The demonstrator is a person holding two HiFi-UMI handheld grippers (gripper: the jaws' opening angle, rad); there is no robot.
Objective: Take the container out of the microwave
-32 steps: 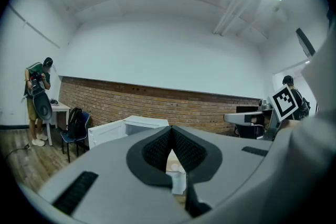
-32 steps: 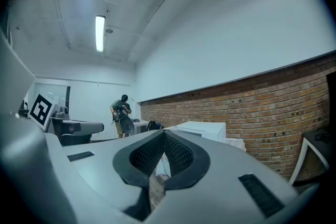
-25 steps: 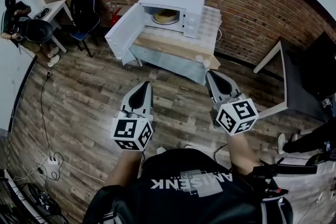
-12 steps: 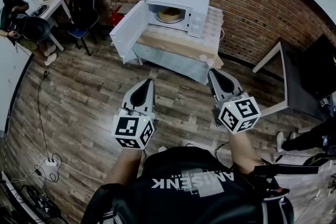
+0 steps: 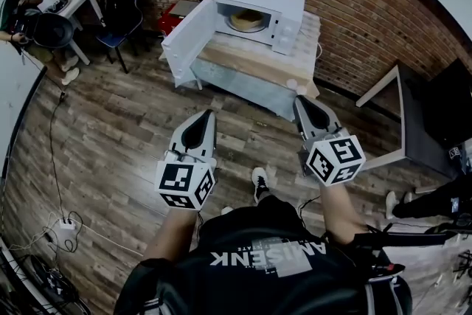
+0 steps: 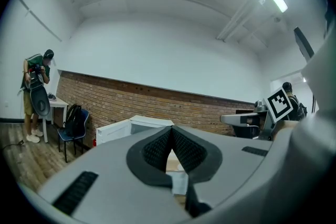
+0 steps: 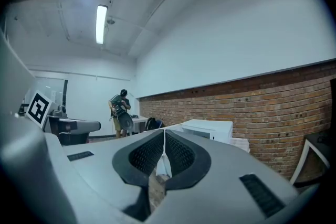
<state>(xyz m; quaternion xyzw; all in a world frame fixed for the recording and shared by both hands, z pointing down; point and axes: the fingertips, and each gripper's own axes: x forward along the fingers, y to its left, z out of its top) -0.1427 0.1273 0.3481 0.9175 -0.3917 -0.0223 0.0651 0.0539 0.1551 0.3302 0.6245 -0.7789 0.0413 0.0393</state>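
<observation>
A white microwave (image 5: 259, 2) stands on a cloth-covered table (image 5: 251, 68) against the brick wall, its door (image 5: 188, 40) swung open to the left. Inside sits a tan round container (image 5: 248, 18). My left gripper (image 5: 206, 117) and right gripper (image 5: 301, 101) are held level side by side, well short of the table, pointing toward it. Both are shut with nothing between the jaws. The microwave (image 6: 140, 125) shows past the closed left gripper (image 6: 171, 131) in the left gripper view. It also shows as the microwave (image 7: 207, 127) beyond the right gripper (image 7: 164, 131) in the right gripper view.
A black chair (image 5: 122, 7) and a small white table (image 5: 72, 2) stand at the far left, with a person (image 5: 22, 7) beside them. A white-legged desk (image 5: 387, 88) is at the right. Cables and a power strip (image 5: 68, 223) lie on the wooden floor.
The microwave and table sit slightly closer and further right in the head view. A shoe has come into view between the two grippers. Both grippers stay shut.
</observation>
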